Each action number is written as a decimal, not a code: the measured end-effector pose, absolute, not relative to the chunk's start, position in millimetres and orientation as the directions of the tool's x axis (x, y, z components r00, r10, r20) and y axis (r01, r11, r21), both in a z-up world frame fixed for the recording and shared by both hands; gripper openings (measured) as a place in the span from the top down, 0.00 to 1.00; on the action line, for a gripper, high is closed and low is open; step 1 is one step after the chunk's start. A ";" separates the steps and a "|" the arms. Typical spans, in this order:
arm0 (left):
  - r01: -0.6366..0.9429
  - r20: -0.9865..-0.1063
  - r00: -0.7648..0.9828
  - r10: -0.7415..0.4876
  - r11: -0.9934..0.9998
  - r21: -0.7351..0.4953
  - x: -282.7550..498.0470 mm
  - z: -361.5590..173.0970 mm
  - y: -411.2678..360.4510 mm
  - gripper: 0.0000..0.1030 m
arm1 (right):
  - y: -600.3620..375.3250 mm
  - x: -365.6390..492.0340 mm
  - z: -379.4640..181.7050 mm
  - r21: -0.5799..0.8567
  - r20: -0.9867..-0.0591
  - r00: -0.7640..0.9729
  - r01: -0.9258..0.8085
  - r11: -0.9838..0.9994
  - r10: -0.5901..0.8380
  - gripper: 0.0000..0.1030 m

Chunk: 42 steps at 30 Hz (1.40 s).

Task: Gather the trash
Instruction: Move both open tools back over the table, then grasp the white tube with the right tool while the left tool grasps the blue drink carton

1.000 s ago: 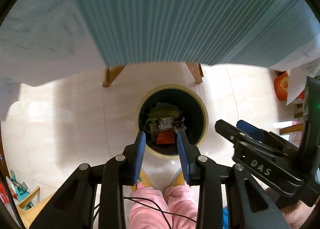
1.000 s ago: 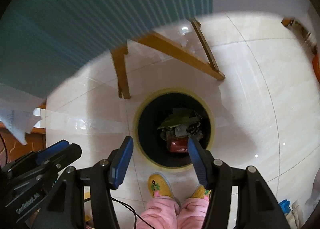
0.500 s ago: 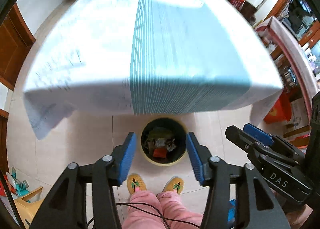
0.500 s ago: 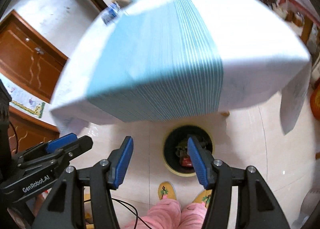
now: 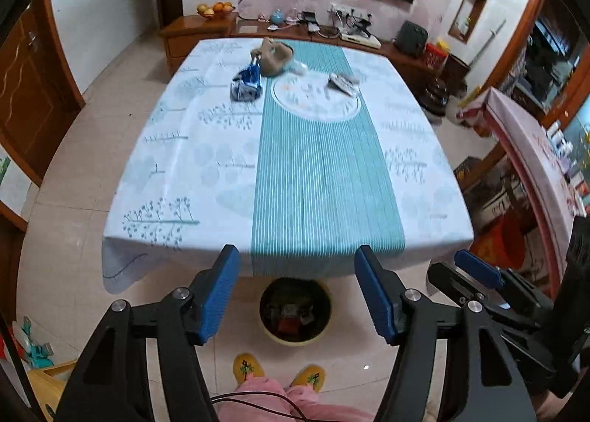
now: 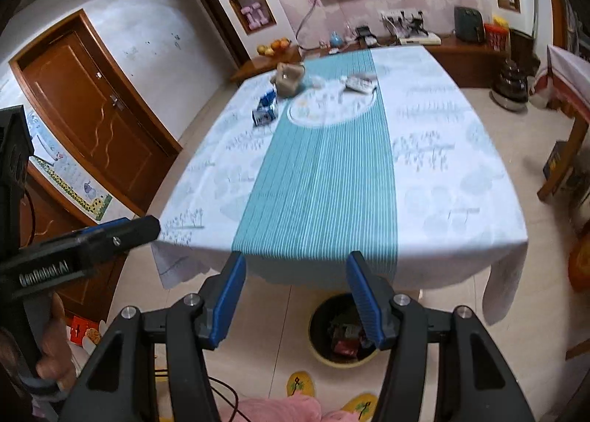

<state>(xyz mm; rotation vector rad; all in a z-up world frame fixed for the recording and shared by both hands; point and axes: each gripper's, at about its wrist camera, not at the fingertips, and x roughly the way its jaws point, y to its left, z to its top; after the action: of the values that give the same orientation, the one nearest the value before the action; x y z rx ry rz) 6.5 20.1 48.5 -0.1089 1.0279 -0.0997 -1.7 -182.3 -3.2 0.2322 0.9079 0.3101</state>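
In the left wrist view, the left hand-held gripper [image 5: 295, 294] is seen at the bottom of the frame. Its blue jaws have just been opening and stand wide apart, with nothing between them. Between the jaws, low in the middle, the trash bin [image 5: 295, 339] is seen on the floor, partly under the edge of the surface [image 5: 206, 171] — bits of trash lie inside it. Far up the cloth, in the upper middle, a blue wrapper [image 5: 246, 84], a brown crumpled bag [image 5: 272, 56] and a white packet [image 5: 343, 83] are left lying. The right hand-held gripper [image 5: 475, 270] is seen at the lower right.

In the right wrist view, the right hand-held gripper [image 6: 295, 298] is held about half open and empty. The trash bin [image 6: 341, 333] is seen at the lower middle, partly hidden by the right jaw. The blue wrapper [image 6: 265, 112], brown crumpled bag [image 6: 289, 79] and white packet [image 6: 358, 84] are seen at the upper middle of the surface [image 6: 442, 182]. The left hand-held gripper [image 6: 121, 234] is seen at the left edge.
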 end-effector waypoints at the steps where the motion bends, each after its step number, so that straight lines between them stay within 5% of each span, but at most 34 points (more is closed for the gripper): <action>1: 0.027 -0.847 0.515 -0.133 0.990 -0.139 8.1 51.2 21.1 0.37 | -185.2 0.6 0.2 0.324 -0.730 0.582 -0.167 0.931 0.358 0.45; 16: 0.034 -0.849 0.506 -0.151 0.987 -0.156 103.6 69.8 59.0 0.28 | -184.8 81.8 41.6 0.268 -0.693 0.664 -0.127 0.955 0.283 0.44; 22: 0.075 -0.833 0.536 -0.133 0.991 -0.110 152.3 80.6 72.4 0.10 | -174.5 123.3 59.8 0.216 -0.678 0.702 -0.094 0.972 0.218 0.44; 26: 0.078 -0.835 0.537 -0.119 0.993 -0.091 188.5 84.2 81.8 0.10 | -176.0 154.2 68.3 0.206 -0.679 0.709 -0.069 0.976 0.193 0.44; 29: 0.071 -0.844 0.521 -0.130 0.992 -0.109 216.2 81.9 87.4 0.06 | -180.3 179.3 71.0 0.194 -0.693 0.697 -0.068 0.979 0.185 0.33; 42: -0.101 -0.929 0.367 -0.048 0.991 -0.091 341.2 4.7 80.8 0.02 | -202.5 332.8 22.8 0.082 -0.800 0.557 -0.268 0.960 0.224 0.26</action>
<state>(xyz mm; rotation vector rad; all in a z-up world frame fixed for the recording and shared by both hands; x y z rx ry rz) 341.2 80.8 4.7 -0.1409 1.1957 0.0336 332.8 -202.5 22.8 -0.0514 0.9367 0.2903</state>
